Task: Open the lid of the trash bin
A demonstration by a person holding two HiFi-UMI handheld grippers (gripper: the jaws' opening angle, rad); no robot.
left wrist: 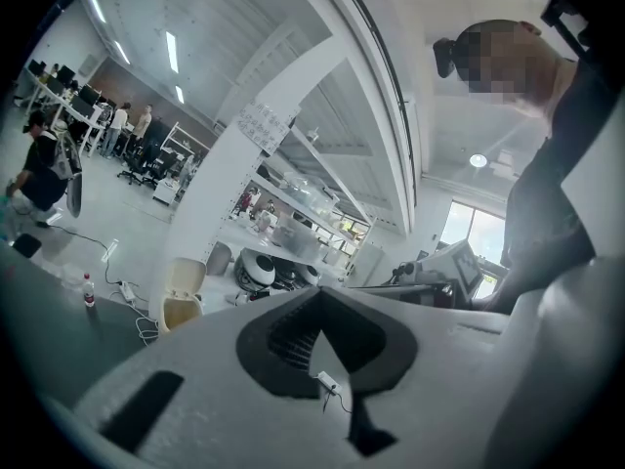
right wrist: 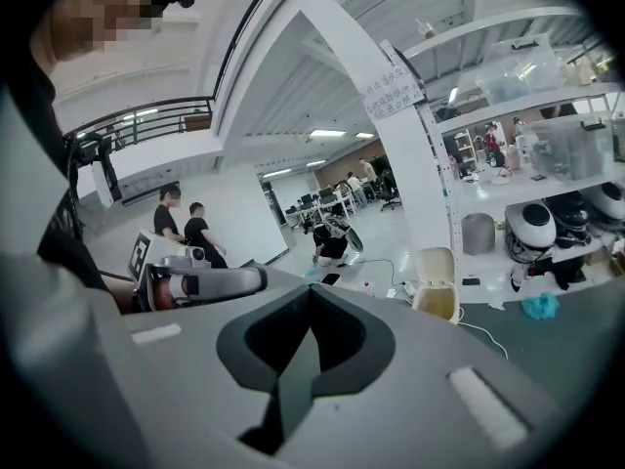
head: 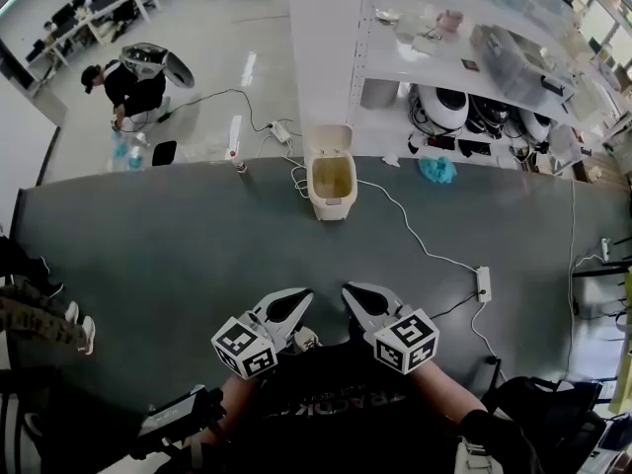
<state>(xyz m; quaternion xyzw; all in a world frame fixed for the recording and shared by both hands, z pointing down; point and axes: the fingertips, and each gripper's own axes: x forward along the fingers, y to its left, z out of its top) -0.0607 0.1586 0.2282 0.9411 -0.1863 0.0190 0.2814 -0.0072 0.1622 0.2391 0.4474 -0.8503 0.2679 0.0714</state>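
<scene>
Tools: 2. Left tool [head: 302,294] and right tool [head: 350,289] are both pinched narrow, tips meeting, nothing held. Both sit low by my body, well apart from the bin.
Bin: 1 cream trash bin [head: 332,188] at far edge of dark mat [head: 178,255]. Its lid [head: 331,138] is already tipped up and back, inside on show.
Other counts: power strip [head: 483,282] on mat at right, 2nd one on pale floor [head: 227,28] behind bin; 1 small bottle [head: 239,164]; 1 teal cloth [head: 437,170].
Head view only: white cable [head: 415,235] running across mat to the strip.
Right tool view only: 2 standing people [right wrist: 200,233] at left.
Left tool view only: bright window [left wrist: 469,234].
Room: big open workshop, white shelving rack [head: 464,57] w/ gear, 1 crouching person [head: 128,87].
</scene>
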